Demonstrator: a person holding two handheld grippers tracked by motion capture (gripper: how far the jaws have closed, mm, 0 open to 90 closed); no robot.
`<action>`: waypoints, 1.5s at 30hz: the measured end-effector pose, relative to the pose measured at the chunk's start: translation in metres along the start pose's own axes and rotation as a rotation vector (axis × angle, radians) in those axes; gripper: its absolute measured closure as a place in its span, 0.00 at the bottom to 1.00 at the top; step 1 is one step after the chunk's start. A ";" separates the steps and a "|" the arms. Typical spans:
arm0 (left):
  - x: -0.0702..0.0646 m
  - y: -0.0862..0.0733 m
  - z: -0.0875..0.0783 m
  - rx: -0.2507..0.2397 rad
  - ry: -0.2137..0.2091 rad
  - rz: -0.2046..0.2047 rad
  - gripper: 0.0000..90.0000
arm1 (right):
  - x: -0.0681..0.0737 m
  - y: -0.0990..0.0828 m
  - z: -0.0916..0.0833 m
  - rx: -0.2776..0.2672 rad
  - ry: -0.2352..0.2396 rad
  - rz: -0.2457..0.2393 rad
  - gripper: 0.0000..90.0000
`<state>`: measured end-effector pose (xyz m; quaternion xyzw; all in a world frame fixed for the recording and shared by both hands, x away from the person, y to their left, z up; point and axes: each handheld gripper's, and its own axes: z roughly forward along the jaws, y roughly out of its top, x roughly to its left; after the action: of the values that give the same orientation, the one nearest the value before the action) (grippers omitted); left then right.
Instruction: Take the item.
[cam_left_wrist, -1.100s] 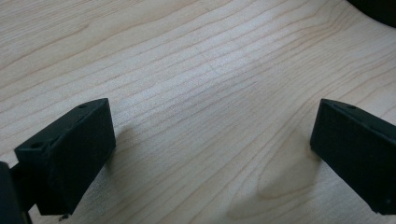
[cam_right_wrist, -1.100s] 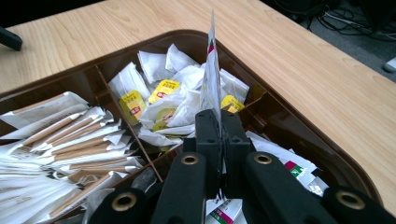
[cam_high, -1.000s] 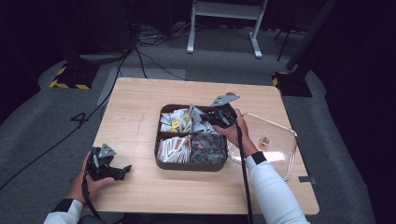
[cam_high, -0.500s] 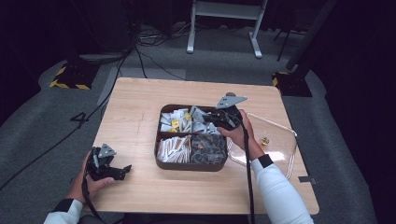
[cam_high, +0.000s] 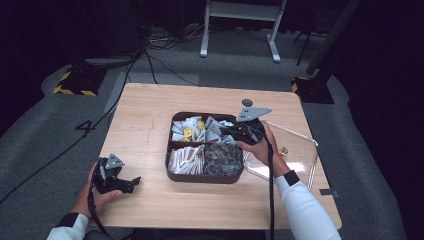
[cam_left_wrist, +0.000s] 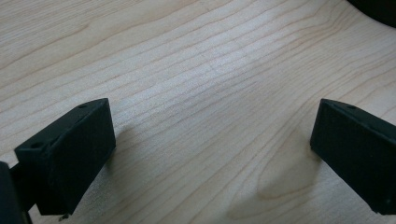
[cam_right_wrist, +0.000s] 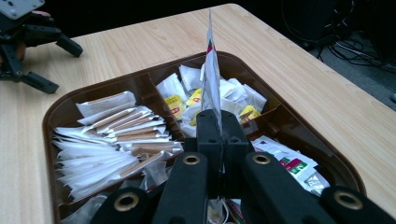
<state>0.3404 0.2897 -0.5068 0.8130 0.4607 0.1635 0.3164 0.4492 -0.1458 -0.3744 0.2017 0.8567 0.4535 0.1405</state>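
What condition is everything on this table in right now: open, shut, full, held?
Right tool: shut on a sachet, above the tray.
Sachet: pinched, standing upright on edge.
Left tool: open, nothing between its jaws, low over the table.
Brown tray: uncovered, compartments stocked with packets.
Clear lid: off, flat beside the tray.

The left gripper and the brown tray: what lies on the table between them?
Nothing: in the high view, bare wooden table separates the left gripper from the brown tray. The left gripper view shows wood between its open jaws.

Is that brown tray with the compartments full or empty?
Full. In the brown tray every compartment shows packets: white ones with yellow, paper-wrapped sticks, dark ones. The right gripper pinches one sachet upright.
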 end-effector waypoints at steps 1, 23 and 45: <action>0.000 0.000 0.000 0.000 -0.001 0.002 0.00 | 0.001 -0.001 -0.001 0.002 0.002 -0.001 1.00; 0.000 0.000 0.000 0.000 0.000 0.000 0.00 | 0.028 -0.018 -0.031 -0.028 0.062 -0.037 1.00; 0.000 0.000 0.000 0.000 0.000 0.000 0.00 | 0.073 -0.042 -0.042 -0.001 0.178 -0.085 1.00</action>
<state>0.3404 0.2897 -0.5068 0.8130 0.4607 0.1637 0.3164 0.3579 -0.1623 -0.3902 0.1239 0.8733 0.4638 0.0830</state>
